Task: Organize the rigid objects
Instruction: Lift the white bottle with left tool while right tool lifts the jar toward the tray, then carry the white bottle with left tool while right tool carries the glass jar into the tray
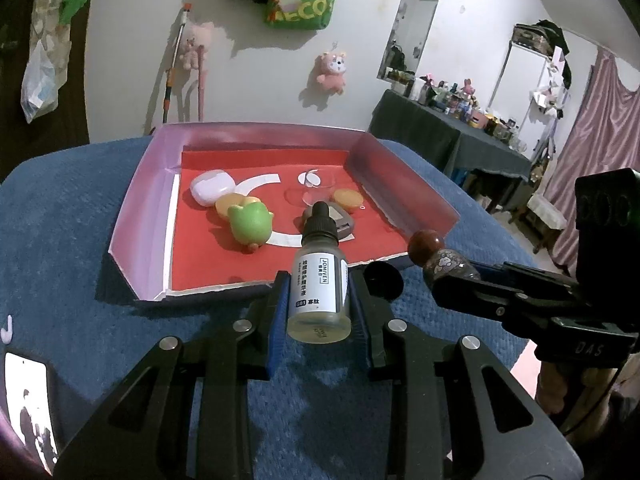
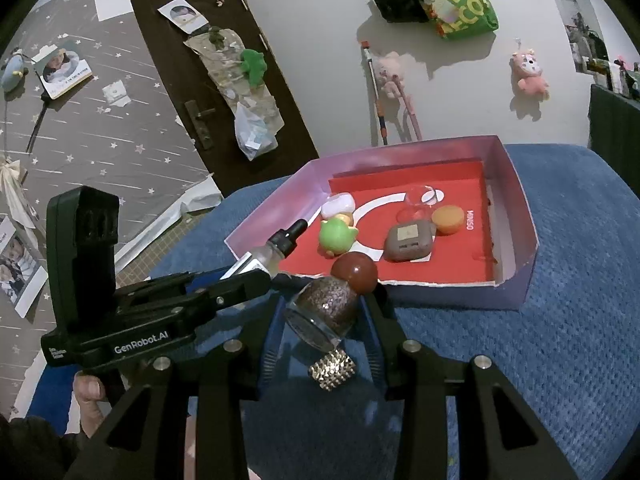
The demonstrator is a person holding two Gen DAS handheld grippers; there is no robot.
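My left gripper (image 1: 318, 300) is shut on a small dropper bottle (image 1: 320, 284) with a black cap and white label, held just before the near edge of a pink box (image 1: 136, 204) with a red floor. My right gripper (image 2: 326, 312) is shut on a glittery brown bottle (image 2: 328, 304) with a round red-brown stopper (image 2: 356, 272), also at the box's near edge; this bottle shows at the right in the left wrist view (image 1: 440, 260). In the box lie a green toy (image 1: 250, 224), a white case (image 1: 212, 188), orange lids (image 1: 348, 200), a brown case (image 2: 408, 240) and a clear dish (image 1: 308, 192).
The box sits on a blue cloth-covered surface (image 1: 80, 240). A small glittery square piece (image 2: 332, 368) lies on the cloth under my right gripper. A phone (image 1: 28, 404) lies at the left front. A cluttered dark table (image 1: 460, 128) stands at the back right.
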